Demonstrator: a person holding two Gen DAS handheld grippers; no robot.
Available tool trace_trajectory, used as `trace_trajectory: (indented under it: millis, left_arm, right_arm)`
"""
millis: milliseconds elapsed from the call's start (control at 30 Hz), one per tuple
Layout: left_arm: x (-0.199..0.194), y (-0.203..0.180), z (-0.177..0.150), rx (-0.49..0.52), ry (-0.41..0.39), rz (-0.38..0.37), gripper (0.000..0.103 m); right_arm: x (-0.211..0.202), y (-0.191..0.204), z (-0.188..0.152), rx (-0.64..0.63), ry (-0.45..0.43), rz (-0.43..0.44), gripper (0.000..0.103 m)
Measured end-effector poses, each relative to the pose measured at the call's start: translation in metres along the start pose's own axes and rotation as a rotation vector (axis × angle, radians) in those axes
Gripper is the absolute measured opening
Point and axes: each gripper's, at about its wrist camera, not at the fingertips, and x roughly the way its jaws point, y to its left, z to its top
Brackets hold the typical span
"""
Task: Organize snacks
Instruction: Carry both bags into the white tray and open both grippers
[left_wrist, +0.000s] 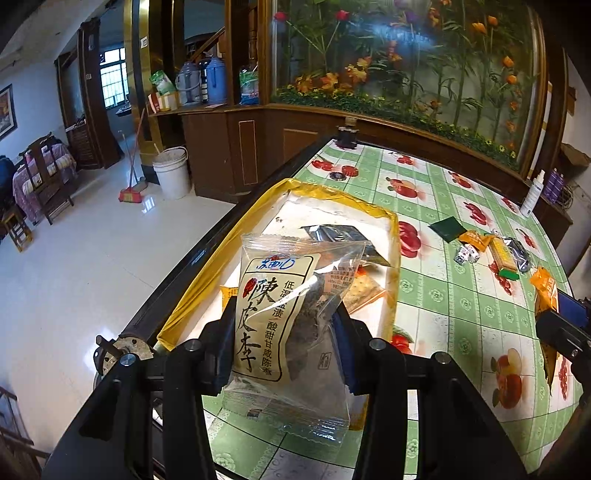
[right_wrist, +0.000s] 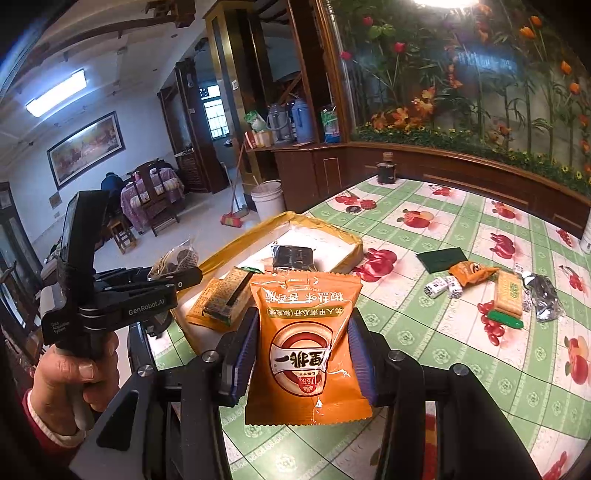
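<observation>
My left gripper is shut on a clear plum packet with a beige label, held upright over the near end of a shallow yellow-taped box. In the box lie a black packet and a cracker packet. My right gripper is shut on an orange snack packet, just right of the box. A hand holds the left gripper at the left of the right wrist view. Loose snacks lie further right on the table: an orange packet, a cracker pack, a silver packet.
The table has a green checked cloth printed with fruit; its dark edge runs along the left, with floor below. A dark jar stands at the far end, a white bottle at the right edge. A wooden cabinet with a flower display lies behind.
</observation>
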Motion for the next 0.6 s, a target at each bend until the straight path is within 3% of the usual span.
trace_trajectory:
  millis: [600]
  left_arm:
    - [0.028, 0.021, 0.000, -0.042, 0.050, 0.019, 0.044]
  right_arm:
    - [0.077, 0.026, 0.032, 0.006, 0.032, 0.139, 0.047]
